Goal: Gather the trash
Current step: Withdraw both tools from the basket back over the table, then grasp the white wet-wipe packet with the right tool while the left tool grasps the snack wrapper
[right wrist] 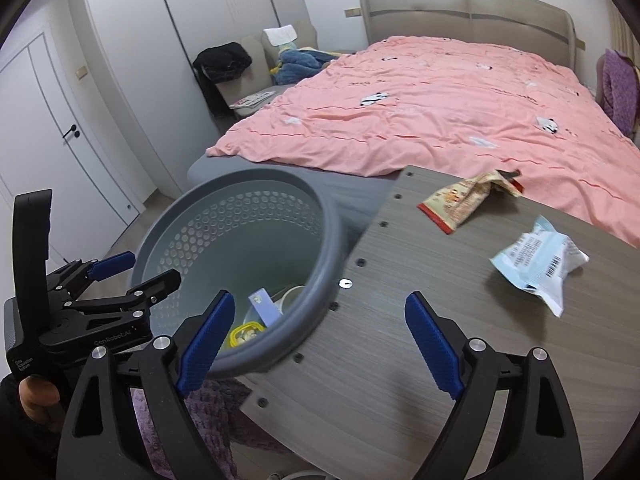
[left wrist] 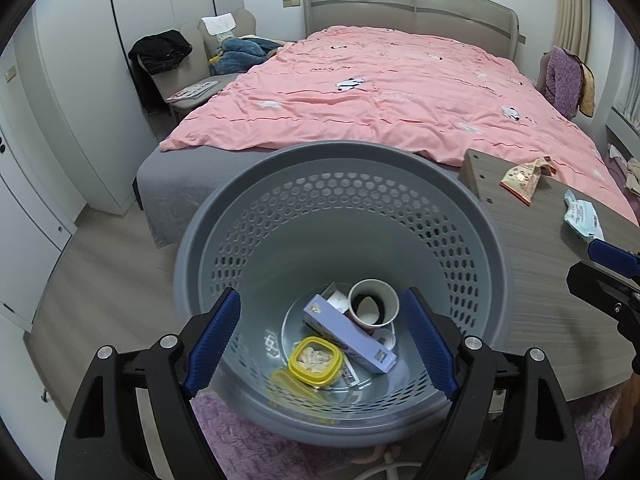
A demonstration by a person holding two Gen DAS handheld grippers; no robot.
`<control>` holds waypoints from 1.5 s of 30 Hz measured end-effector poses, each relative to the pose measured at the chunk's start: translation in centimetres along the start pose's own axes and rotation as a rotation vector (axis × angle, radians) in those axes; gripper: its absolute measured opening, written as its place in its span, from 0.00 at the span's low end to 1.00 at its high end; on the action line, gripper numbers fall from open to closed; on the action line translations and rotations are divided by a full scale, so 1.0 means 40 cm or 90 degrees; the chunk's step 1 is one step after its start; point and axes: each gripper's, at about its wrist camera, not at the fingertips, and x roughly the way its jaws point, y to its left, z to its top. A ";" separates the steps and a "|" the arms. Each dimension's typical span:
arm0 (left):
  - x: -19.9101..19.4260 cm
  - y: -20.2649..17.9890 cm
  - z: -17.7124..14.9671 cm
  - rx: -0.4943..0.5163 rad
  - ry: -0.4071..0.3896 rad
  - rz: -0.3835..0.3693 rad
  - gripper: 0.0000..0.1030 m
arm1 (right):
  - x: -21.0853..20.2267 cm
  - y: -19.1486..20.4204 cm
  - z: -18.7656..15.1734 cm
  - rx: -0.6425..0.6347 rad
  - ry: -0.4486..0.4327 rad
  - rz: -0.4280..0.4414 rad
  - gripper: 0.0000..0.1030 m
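Trash in the perforated grey plastic bin [left wrist: 340, 216] included a paper cup [left wrist: 374, 303], a lilac carton [left wrist: 348, 334] and a yellow-lidded tub [left wrist: 316, 360]. A crumpled beige-and-red snack wrapper [right wrist: 466, 200] and a pale-blue packet [right wrist: 540, 264] lay on the grey wood-grain tabletop [right wrist: 400, 360]. Left gripper [left wrist: 320, 344] gaped empty over the bin; right gripper [right wrist: 320, 344], empty too, stood wide above the tabletop.

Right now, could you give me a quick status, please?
Both grippers open, empty. Two wrappers left on table. Bin alongside, nothing blocking.
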 end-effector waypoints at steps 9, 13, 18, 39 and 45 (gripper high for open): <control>-0.001 -0.099 0.031 0.038 -0.004 -0.028 0.77 | -0.055 -0.144 -0.020 0.066 -0.022 -0.065 0.87; 0.002 -0.146 0.060 0.053 -0.012 -0.041 0.77 | -0.071 -0.205 -0.015 0.097 -0.039 -0.105 0.92; 0.013 -0.206 0.105 0.064 -0.024 -0.058 0.77 | -0.049 -0.271 0.001 0.129 -0.033 -0.154 0.93; 0.131 -0.366 0.268 0.096 -0.035 -0.104 0.78 | 0.116 -0.401 0.062 0.231 0.037 -0.273 0.94; 0.174 -0.409 0.296 0.127 -0.022 -0.111 0.78 | 0.115 -0.403 0.059 0.215 0.030 -0.269 0.84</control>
